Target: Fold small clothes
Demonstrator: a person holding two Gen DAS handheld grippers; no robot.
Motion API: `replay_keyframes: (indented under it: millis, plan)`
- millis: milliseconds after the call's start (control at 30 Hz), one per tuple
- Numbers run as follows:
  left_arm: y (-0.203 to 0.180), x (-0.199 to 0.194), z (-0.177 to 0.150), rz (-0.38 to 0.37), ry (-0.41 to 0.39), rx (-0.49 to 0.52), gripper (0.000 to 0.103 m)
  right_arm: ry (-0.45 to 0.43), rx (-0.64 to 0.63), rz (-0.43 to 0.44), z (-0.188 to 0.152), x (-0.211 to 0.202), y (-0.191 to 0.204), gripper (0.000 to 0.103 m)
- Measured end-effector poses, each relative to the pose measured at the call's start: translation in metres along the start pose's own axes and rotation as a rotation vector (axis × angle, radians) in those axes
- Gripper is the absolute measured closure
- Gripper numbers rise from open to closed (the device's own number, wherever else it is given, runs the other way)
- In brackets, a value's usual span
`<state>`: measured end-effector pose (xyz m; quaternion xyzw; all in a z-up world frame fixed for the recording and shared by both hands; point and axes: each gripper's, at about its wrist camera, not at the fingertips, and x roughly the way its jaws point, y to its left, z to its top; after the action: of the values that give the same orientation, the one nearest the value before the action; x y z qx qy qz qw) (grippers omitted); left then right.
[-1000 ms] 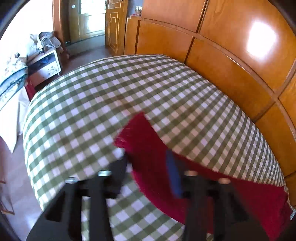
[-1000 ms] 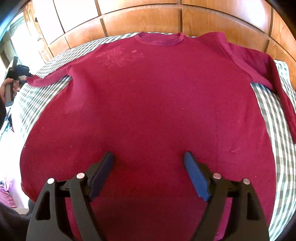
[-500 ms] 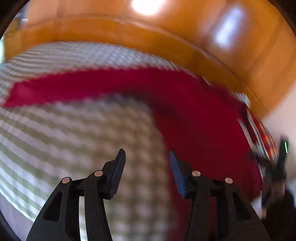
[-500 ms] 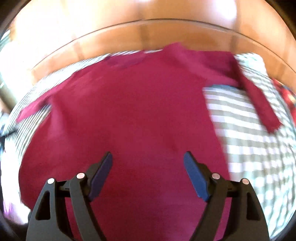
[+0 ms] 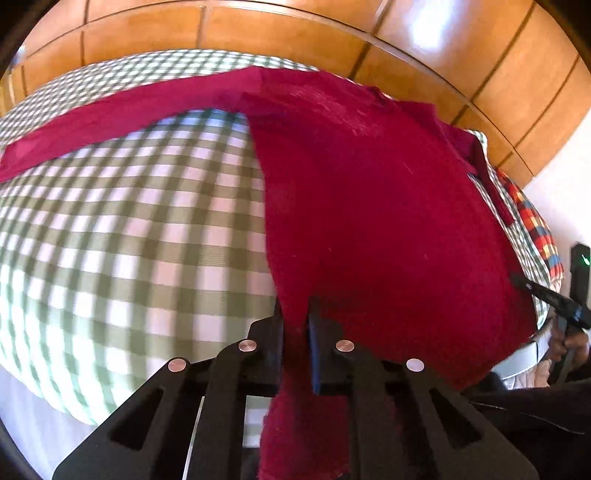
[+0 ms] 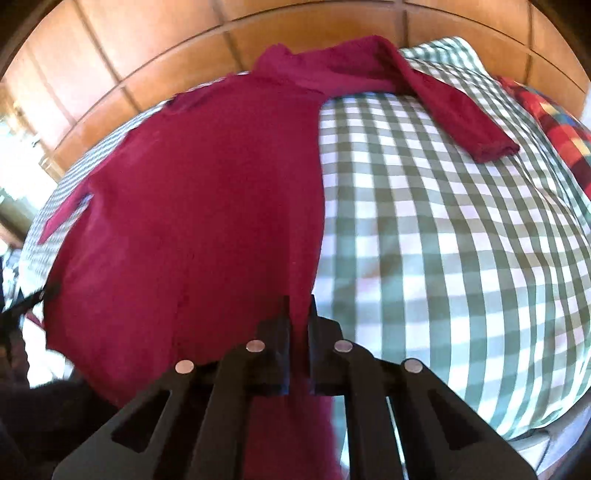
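A dark red long-sleeved sweater lies spread on a green-and-white checked bedspread, collar toward the wooden headboard. My left gripper is shut on the sweater's lower left hem corner. My right gripper is shut on the sweater at its lower right hem corner. One sleeve stretches out to the left in the left wrist view. The other sleeve lies out to the right in the right wrist view. The right gripper shows at the edge of the left wrist view.
A wooden panelled headboard runs along the far side of the bed. A multicoloured plaid cloth lies at the bed's right end. The near bed edge drops off below both grippers.
Both grippers swung to the sweater's bottom corners and went from open to shut on the hem. The left one left the sleeve area; the right one moved right from the middle.
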<state>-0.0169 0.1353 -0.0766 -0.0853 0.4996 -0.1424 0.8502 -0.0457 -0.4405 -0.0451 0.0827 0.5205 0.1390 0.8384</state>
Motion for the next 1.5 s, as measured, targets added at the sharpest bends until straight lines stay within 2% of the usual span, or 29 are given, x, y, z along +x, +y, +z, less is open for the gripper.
replay_keyframes:
  millis: [67, 167, 200, 233, 300, 400, 433, 500, 533, 633, 700, 767, 800, 833, 967, 1067, 1200, 1300, 1400, 1500]
  plan:
    - [0.007, -0.008, -0.002, 0.005, -0.002, -0.007, 0.094, 0.017, -0.033, 0.023, -0.009, -0.007, 0.007, 0.098]
    - [0.01, -0.004, -0.006, 0.012, 0.033, -0.027, 0.092, 0.057, -0.057, 0.012, -0.02, -0.002, 0.007, 0.097]
    - [0.01, -0.004, -0.005, 0.016, 0.028, -0.037, 0.089, 0.061, -0.055, 0.0, -0.021, 0.0, 0.005, 0.09]
    - [0.01, -0.007, -0.002, 0.016, 0.016, -0.052, 0.086, 0.055, -0.042, -0.019, -0.018, 0.0, 0.001, 0.075]
    - [0.005, -0.017, 0.006, 0.024, -0.046, -0.05, 0.08, 0.005, -0.012, -0.027, -0.009, -0.007, -0.008, 0.062]
    - [-0.006, -0.031, 0.026, 0.0, -0.159, -0.052, 0.064, -0.116, -0.011, -0.179, 0.019, -0.02, -0.026, 0.055]
    - [-0.011, -0.03, 0.031, -0.009, -0.175, -0.048, 0.059, -0.147, -0.012, -0.229, 0.028, -0.02, -0.032, 0.054]
    - [-0.026, -0.023, 0.039, -0.023, -0.179, -0.029, 0.058, -0.189, 0.013, -0.338, 0.052, -0.013, -0.054, 0.054]
    - [-0.038, -0.014, 0.044, -0.025, -0.166, 0.003, 0.058, -0.196, 0.024, -0.365, 0.061, -0.009, -0.063, 0.054]
    - [-0.065, 0.007, 0.049, -0.006, -0.148, 0.074, 0.058, -0.176, 0.012, -0.459, 0.089, 0.017, -0.09, 0.054]
    - [-0.078, 0.016, 0.053, 0.001, -0.143, 0.098, 0.058, -0.138, 0.005, -0.463, 0.102, 0.032, -0.102, 0.054]
    - [-0.09, 0.027, 0.059, -0.013, -0.131, 0.1, 0.053, -0.077, -0.03, -0.515, 0.111, 0.051, -0.113, 0.057]
    - [-0.093, 0.031, 0.062, -0.016, -0.123, 0.099, 0.052, -0.05, -0.039, -0.531, 0.113, 0.057, -0.119, 0.074]
    - [-0.097, 0.037, 0.065, -0.015, -0.111, 0.105, 0.052, -0.038, -0.03, -0.54, 0.112, 0.057, -0.127, 0.1]
    - [-0.106, 0.048, 0.068, -0.012, -0.087, 0.131, 0.052, -0.118, 0.117, -0.555, 0.119, 0.021, -0.165, 0.1]
    - [-0.109, 0.054, 0.07, -0.017, -0.072, 0.139, 0.052, -0.169, 0.313, -0.515, 0.128, -0.017, -0.213, 0.1]
    - [-0.119, 0.065, 0.078, -0.021, -0.061, 0.156, 0.052, -0.148, 0.454, -0.467, 0.149, -0.039, -0.257, 0.1]
    - [-0.124, 0.07, 0.084, -0.029, -0.058, 0.16, 0.052, -0.111, 0.484, -0.489, 0.173, -0.045, -0.274, 0.1]
    - [-0.128, 0.073, 0.089, -0.035, -0.061, 0.169, 0.052, -0.159, 0.456, -0.48, 0.2, -0.069, -0.269, 0.1]
    - [-0.129, 0.073, 0.092, -0.057, -0.065, 0.167, 0.052, -0.221, 0.315, -0.472, 0.226, -0.099, -0.225, 0.1]
